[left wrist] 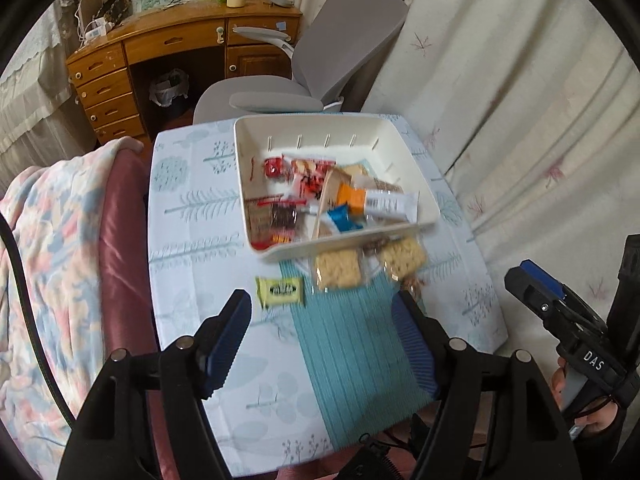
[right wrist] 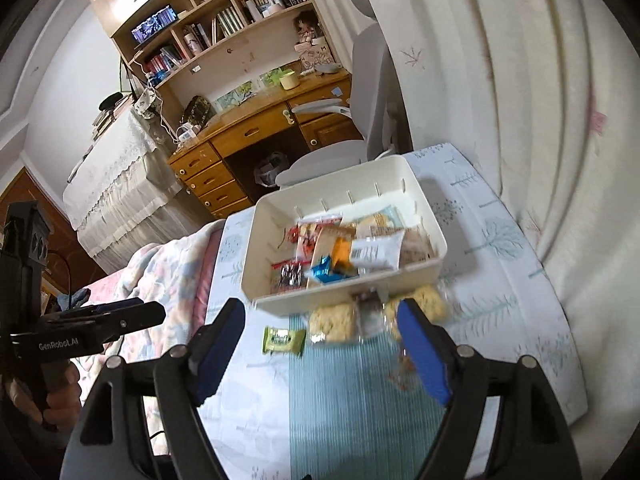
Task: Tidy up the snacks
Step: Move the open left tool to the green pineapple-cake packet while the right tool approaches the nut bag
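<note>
Both tongs hang above the near end of the surface [left wrist: 192,216], pointing down at it, w/ nothing in either. Left tongs [left wrist: 320,320] gape wide, blue pads apart, only cloth and teal mat [left wrist: 352,344] showing between them. Right tongs [right wrist: 320,332] gape too, empty; in the left view they show at the right edge, a hand [left wrist: 588,412] under them on the grip. Cream bin [left wrist: 412,168] sits toward the far end of the surface, partly on the mat, w/ a heap of wrapped snacks inside: red packs at left, orange and blue ones mid, a white pack w/ barcode [right wrist: 376,254] on top at right. Outside the bin, just by its near wall, lie 2 clear packs of pale crackers [left wrist: 338,268] side by side, a small dark pack between them, too blurred to tell more. Green pack [left wrist: 280,290] lies alone on the cloth left of the crackers, near the left tongs' pad. Grey chair [left wrist: 340,48] stands past the far end, wood desk [left wrist: 180,40] behind it, blanket [left wrist: 52,240] draped at left, curtain [left wrist: 520,100] at right.
</note>
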`<control>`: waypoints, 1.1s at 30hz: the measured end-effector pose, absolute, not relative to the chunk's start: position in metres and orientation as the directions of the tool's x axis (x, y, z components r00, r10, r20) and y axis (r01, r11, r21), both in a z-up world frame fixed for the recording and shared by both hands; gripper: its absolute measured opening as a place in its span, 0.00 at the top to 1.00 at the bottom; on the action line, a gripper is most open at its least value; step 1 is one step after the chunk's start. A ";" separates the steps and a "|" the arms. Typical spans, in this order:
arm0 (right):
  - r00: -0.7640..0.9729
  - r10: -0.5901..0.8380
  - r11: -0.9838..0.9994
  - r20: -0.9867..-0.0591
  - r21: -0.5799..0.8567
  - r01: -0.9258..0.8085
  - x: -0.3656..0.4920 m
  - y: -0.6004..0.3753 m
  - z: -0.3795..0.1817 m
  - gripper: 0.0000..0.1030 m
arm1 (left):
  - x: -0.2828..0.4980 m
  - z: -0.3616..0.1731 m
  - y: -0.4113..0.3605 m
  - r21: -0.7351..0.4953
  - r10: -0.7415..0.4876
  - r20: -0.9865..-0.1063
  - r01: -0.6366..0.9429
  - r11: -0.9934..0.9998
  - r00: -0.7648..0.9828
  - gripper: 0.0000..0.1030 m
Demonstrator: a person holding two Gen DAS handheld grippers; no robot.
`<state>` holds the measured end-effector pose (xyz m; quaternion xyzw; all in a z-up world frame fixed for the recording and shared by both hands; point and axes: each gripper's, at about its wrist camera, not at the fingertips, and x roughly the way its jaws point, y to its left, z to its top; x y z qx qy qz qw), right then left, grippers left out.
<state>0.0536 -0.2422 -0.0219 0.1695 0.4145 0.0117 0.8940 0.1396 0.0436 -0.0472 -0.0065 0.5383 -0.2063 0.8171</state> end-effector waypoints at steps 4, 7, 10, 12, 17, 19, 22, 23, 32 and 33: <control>0.645 0.134 0.950 -0.752 0.282 0.132 0.031 -0.236 -0.024 0.23 | 0.121 -0.053 0.055 -0.252 -0.356 -0.873 0.317 0.914 0.334 0.31; 0.632 0.119 0.954 -0.766 0.266 0.142 0.022 -0.236 -0.028 0.23 | 0.115 -0.061 0.060 -0.260 -0.356 -0.875 0.302 0.917 0.327 0.30; 0.617 0.106 0.958 -0.780 0.247 0.148 0.015 -0.237 -0.035 0.23 | 0.112 -0.072 0.064 -0.262 -0.352 -0.879 0.292 0.920 0.320 0.30; 0.606 0.095 0.963 -0.789 0.228 0.146 0.014 -0.238 -0.041 0.23 | 0.113 -0.082 0.065 -0.266 -0.348 -0.885 0.278 0.923 0.309 0.30; 0.564 0.080 0.972 -0.822 0.189 0.138 0.017 -0.244 -0.058 0.22 | 0.124 -0.107 0.063 -0.268 -0.329 -0.903 0.238 0.934 0.277 0.30; 0.552 0.080 0.975 -0.830 0.180 0.130 0.020 -0.247 -0.065 0.22 | 0.130 -0.118 0.061 -0.265 -0.321 -0.909 0.226 0.937 0.267 0.30; 0.528 0.078 0.981 -0.846 0.160 0.110 0.029 -0.252 -0.080 0.19 | 0.142 -0.138 0.057 -0.251 -0.298 -0.923 0.203 0.946 0.244 0.30; 0.517 0.080 0.982 -0.852 0.156 0.104 0.032 -0.253 -0.084 0.19 | 0.147 -0.145 0.054 -0.242 -0.284 -0.930 0.192 0.951 0.236 0.30; 0.450 0.123 0.991 -0.884 0.135 -0.006 0.064 -0.270 -0.129 0.18 | 0.187 -0.205 0.032 -0.212 -0.233 -0.959 0.135 0.968 0.164 0.28; 0.443 0.127 0.991 -0.888 0.133 -0.017 0.068 -0.271 -0.133 0.18 | 0.192 -0.212 0.030 -0.211 -0.229 -0.961 0.125 0.969 0.157 0.28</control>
